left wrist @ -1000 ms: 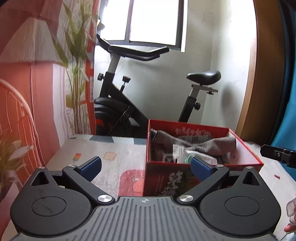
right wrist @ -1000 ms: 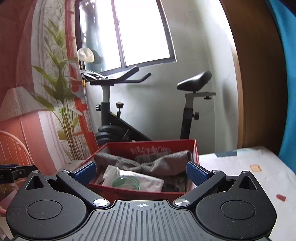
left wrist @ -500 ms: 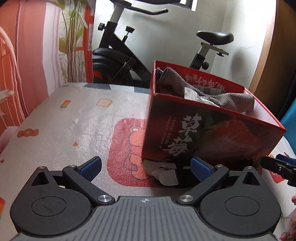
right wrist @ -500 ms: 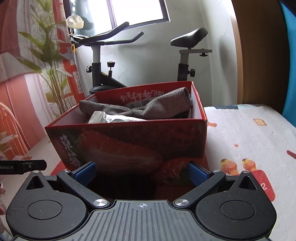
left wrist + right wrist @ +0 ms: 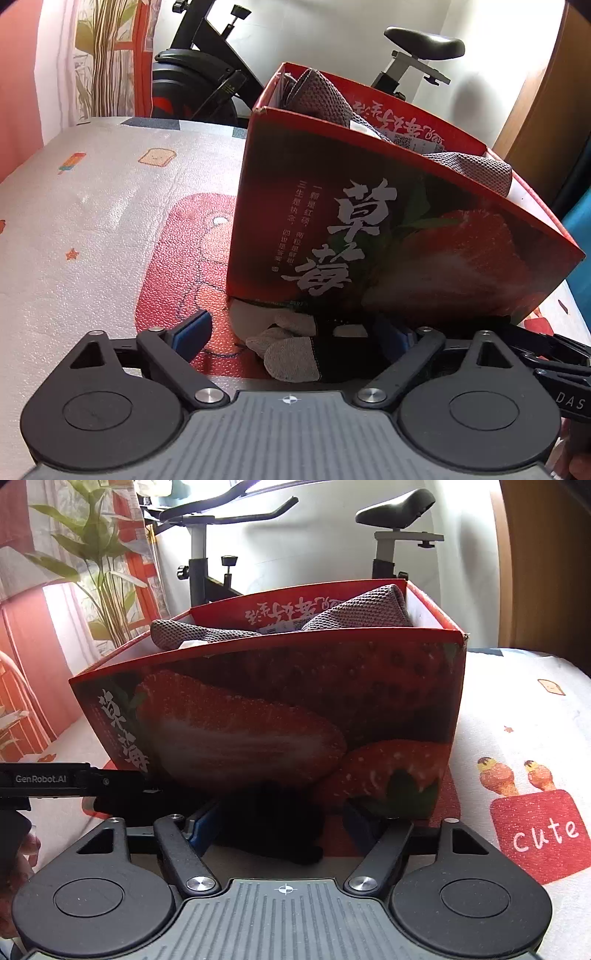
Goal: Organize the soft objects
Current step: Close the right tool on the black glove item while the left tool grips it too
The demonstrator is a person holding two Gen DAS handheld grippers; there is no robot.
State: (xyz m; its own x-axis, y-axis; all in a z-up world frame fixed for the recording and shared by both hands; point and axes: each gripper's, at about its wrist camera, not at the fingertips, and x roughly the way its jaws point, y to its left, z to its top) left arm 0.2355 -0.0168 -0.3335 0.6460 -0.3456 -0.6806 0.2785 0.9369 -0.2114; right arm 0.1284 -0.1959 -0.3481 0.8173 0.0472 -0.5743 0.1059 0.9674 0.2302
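Observation:
A red strawberry box point(image 5: 388, 229) stands on the patterned mat and holds a grey knitted cloth point(image 5: 325, 99) and a plastic packet. A black glove with grey fingertips point(image 5: 295, 350) lies on the mat against the box's near wall. My left gripper point(image 5: 291, 332) is open, low over the mat, with the glove between its blue pads. My right gripper point(image 5: 284, 823) is open too, astride the glove's dark part point(image 5: 273, 827) at the foot of the box point(image 5: 280, 709). The grey cloth point(image 5: 354, 613) shows above the rim.
An exercise bike point(image 5: 207, 70) stands behind the mat by the white wall; it shows in the right wrist view too point(image 5: 207, 554). A plant point(image 5: 96, 565) and a red curtain are at the left. The mat point(image 5: 92, 206) stretches left of the box, and right of it point(image 5: 524, 716).
Both grippers have dropped from above the box rim down to mat level in front of it. The glove, unseen a second ago, now lies between the open fingers.

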